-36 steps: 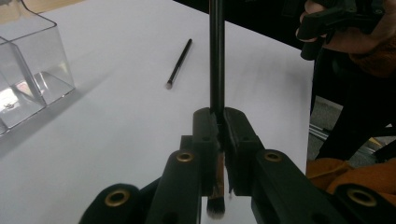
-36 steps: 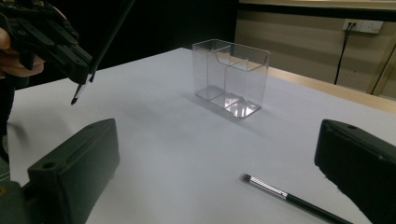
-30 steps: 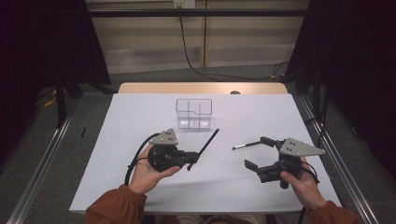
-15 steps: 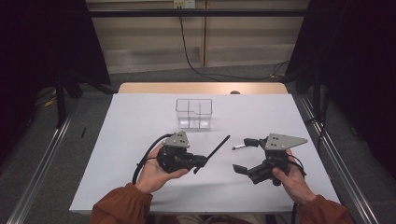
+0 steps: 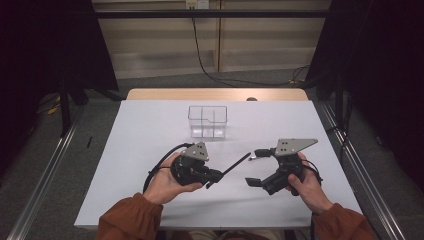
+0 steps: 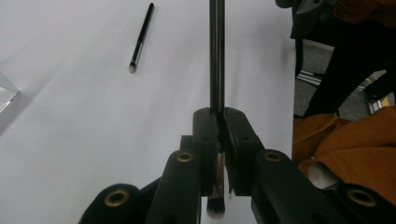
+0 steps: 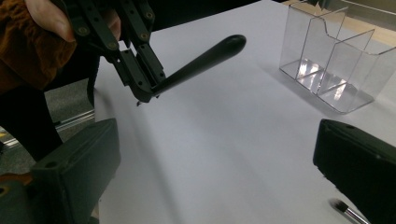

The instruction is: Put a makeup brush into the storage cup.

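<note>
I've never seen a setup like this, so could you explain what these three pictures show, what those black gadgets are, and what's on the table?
No robot here: a person sits at a white table and holds a hand-operated claw in each hand. One picture looks down from above; the other two come from small cameras riding on each claw, looking along its two black jaws.

The left claw is shut on a black makeup brush: its handle sticks out ahead, and the bristles show behind the jaws in that claw's own view. The right claw is open and holds nothing.

On the table stands a clear plastic organiser with compartments, and a second, thinner brush lies flat near the right claw.
</note>
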Demonstrator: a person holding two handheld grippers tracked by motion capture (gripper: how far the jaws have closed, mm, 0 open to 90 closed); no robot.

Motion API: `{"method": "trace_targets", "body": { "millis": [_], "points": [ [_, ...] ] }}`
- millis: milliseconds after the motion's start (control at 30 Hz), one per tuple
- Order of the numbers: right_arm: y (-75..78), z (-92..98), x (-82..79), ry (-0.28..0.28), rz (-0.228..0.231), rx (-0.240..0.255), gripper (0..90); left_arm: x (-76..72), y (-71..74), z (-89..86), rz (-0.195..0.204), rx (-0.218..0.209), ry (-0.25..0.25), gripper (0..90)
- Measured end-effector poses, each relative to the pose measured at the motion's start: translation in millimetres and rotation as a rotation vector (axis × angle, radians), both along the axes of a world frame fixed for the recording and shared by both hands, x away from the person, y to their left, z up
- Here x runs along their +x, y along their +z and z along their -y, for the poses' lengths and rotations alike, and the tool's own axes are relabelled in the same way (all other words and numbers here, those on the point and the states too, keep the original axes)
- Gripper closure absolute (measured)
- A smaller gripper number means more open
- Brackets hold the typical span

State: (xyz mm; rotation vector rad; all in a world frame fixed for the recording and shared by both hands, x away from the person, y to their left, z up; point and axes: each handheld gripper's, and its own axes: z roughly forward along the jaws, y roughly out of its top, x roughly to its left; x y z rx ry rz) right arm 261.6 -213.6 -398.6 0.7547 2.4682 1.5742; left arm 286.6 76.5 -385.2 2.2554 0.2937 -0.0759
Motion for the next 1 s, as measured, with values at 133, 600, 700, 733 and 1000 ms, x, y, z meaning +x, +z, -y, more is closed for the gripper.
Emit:
{"method": "trace_targets", "body": {
  "millis": [133,600,700,733,1000],
  "points": [
    [2.9,-1.1,2.2,0.014,-0.019,-0.029,0.1,0.6,1.7,2.7,-0.003,0.05,-0.029,84.1],
    [7.1,-3.0,14.2,0.109,-0.108,-0.139,1.2,5.5,-0.7,6.6,-0.005,0.182,-0.054,84.1],
    [7.5,-6.4,16.5,0.112,-0.11,-0.189,1.9,5.7,-2.7,8.8,-0.014,0.214,-0.059,84.1],
    [7.5,-7.9,17.8,0.147,-0.114,-0.195,1.8,6.9,-4.0,9.7,-0.009,0.24,-0.061,84.1],
    [8.5,-15.6,22.5,0.192,-0.111,-0.272,2.0,8.3,-5.2,11.2,-0.008,0.308,-0.076,84.1]
  ]
}}
